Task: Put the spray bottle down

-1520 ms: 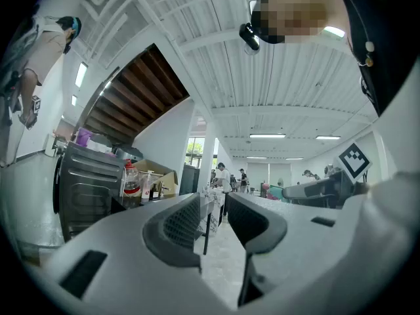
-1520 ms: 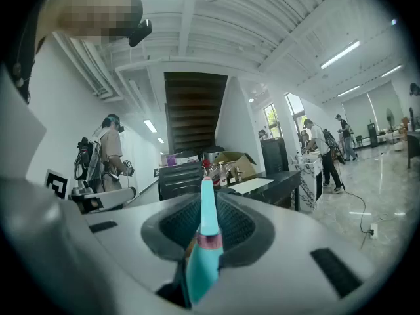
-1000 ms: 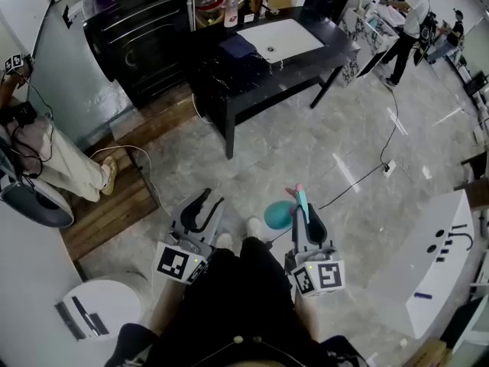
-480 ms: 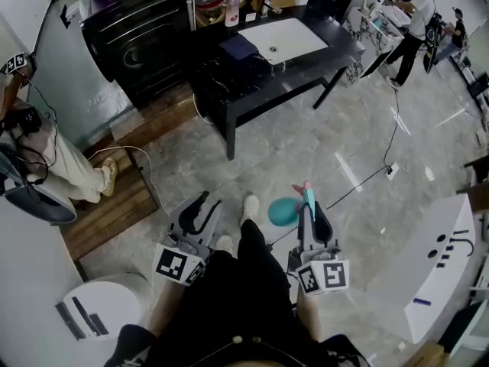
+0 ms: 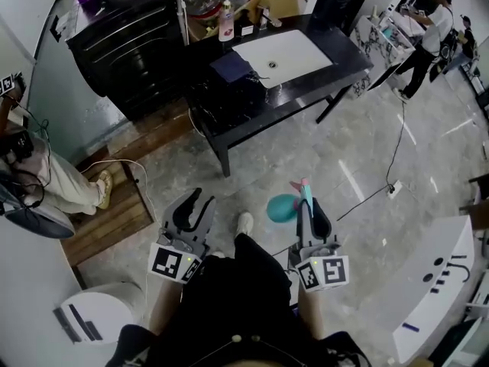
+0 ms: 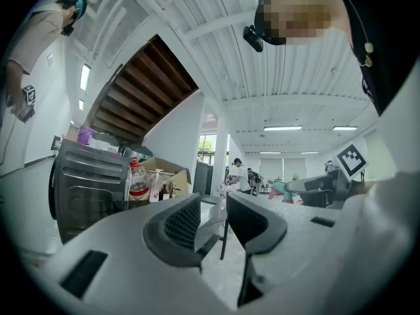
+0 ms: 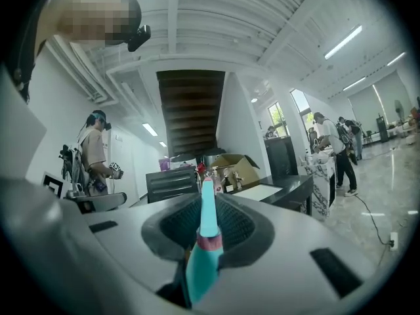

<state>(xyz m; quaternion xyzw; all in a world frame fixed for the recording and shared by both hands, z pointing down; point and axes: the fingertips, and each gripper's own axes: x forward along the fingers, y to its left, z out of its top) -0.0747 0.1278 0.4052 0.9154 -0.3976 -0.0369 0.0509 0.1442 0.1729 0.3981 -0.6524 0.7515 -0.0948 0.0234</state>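
Observation:
The spray bottle is teal with a pink nozzle and hangs sideways over the marble floor. My right gripper is shut on its neck; in the right gripper view the teal neck stands upright between the dark pads of the right gripper. My left gripper is held level beside it, open with nothing in it. In the left gripper view the left gripper shows a clear gap between its pads. Ahead stands a black table with a white board on it.
A black cabinet stands left of the table, with a cardboard box and a pump bottle behind. A person sits at the left; others stand at the far right. A cable crosses the floor. A white counter is at the right.
Both grippers have moved forward toward the black table as the person walks. The right gripper still holds the bottle, and the left stays open.

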